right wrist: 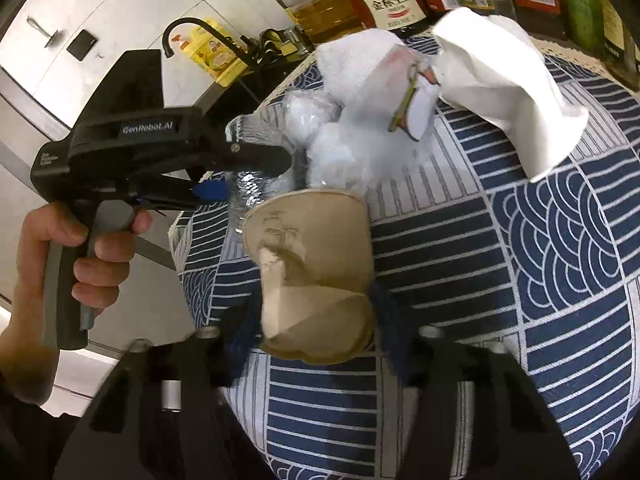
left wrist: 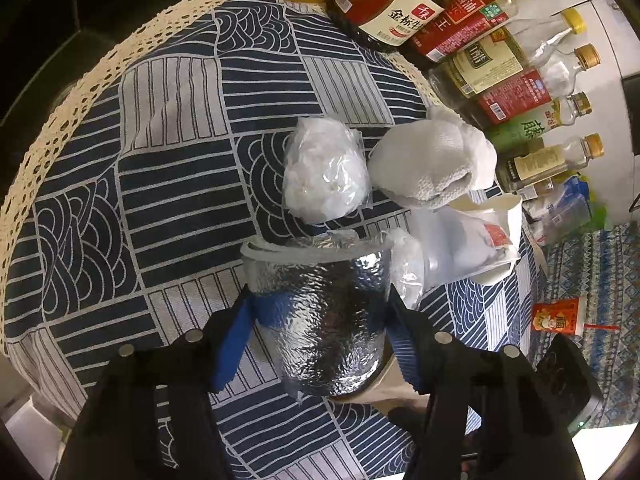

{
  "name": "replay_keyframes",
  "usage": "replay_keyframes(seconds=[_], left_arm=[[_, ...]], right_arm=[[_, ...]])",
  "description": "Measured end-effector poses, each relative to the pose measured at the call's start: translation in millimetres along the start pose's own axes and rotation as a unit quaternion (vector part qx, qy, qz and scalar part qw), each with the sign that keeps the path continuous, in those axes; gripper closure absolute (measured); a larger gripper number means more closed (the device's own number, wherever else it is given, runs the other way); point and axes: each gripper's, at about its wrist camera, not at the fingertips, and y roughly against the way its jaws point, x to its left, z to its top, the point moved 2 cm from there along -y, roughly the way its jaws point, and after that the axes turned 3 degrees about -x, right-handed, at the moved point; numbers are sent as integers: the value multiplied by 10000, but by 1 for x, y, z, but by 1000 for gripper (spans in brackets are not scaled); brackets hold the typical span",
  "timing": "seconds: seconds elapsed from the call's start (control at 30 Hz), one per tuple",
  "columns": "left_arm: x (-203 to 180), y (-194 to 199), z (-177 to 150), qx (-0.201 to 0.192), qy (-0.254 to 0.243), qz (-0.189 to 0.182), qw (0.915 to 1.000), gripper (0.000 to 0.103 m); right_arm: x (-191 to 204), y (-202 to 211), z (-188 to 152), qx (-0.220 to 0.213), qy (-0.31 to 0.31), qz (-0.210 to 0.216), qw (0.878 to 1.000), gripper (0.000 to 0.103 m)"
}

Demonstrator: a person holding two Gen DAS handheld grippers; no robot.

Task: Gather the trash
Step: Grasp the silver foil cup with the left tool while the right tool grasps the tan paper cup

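My left gripper point(left wrist: 320, 312) is shut on a silver foil bag point(left wrist: 324, 320), fingers on its two sides, above the tablecloth. My right gripper point(right wrist: 316, 312) is shut on a crumpled brown paper cup point(right wrist: 316, 276). Beyond the foil bag lie a clear plastic bag of white stuff point(left wrist: 324, 172), a crumpled white paper towel point(left wrist: 432, 160) and a clear wrapper with a red label point(left wrist: 472, 248). In the right wrist view the left gripper point(right wrist: 256, 164) holds the foil bag point(right wrist: 248, 184) beside the cup, with the plastic bags point(right wrist: 344, 148) and white paper point(right wrist: 508, 88) behind.
A blue-and-white patterned tablecloth point(left wrist: 168, 168) with a lace edge covers the round table. Several sauce and oil bottles point(left wrist: 476, 40) stand along the far right edge. A black tap point(right wrist: 180, 36) and sink area lie beyond the table in the right wrist view.
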Motion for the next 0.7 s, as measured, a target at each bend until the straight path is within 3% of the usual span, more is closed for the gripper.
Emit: replay_keyframes(seconds=[0.3, 0.7], left_arm=[[-5, 4, -4, -136, -70, -51, 9999, 46], [7, 26, -11, -301, -337, -294, 9985, 46]], right_arm=[[-2, 11, -2, -138, -13, 92, 9999, 54], [14, 27, -8, -492, -115, -178, 9986, 54]])
